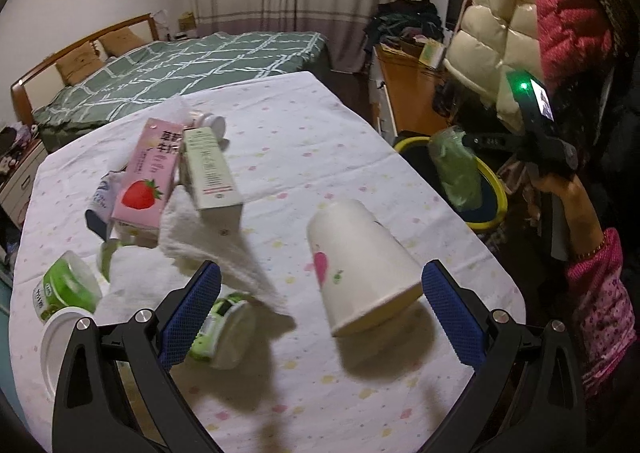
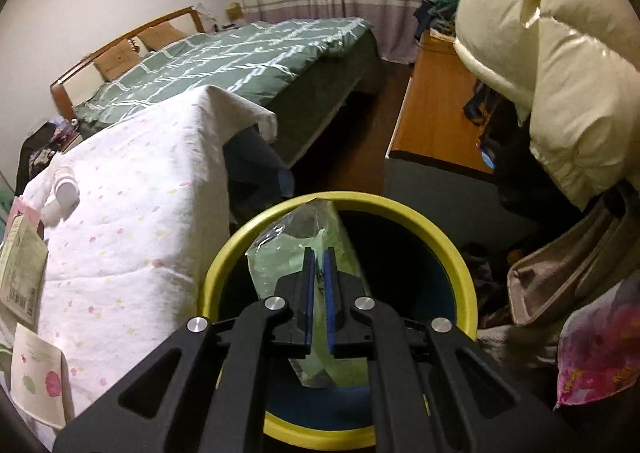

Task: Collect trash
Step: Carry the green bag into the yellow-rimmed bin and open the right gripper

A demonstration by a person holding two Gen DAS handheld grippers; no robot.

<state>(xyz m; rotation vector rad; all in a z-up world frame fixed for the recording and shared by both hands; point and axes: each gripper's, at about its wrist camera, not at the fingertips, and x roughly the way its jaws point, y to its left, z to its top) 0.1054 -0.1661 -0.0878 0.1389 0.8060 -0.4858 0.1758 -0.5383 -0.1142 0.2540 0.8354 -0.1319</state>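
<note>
My right tool (image 2: pixel 318 273) is clenched on a green plastic bag (image 2: pixel 304 253), holding it over the yellow-rimmed bin (image 2: pixel 448 241). My left tool (image 1: pixel 320 301) hangs released above the bench (image 1: pixel 280 101), beside a tipped paper cup (image 1: pixel 360 265).

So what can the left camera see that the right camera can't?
Only the left wrist view shows the pink strawberry carton, the green yogurt tub, the white towel, and the open left gripper near the paper cup. Only the right wrist view shows the right gripper with its jaws shut on the green plastic wrapper, seen close up. Both show that wrapper over the yellow-rimmed bin, the dotted tablecloth and the green bed.
</note>
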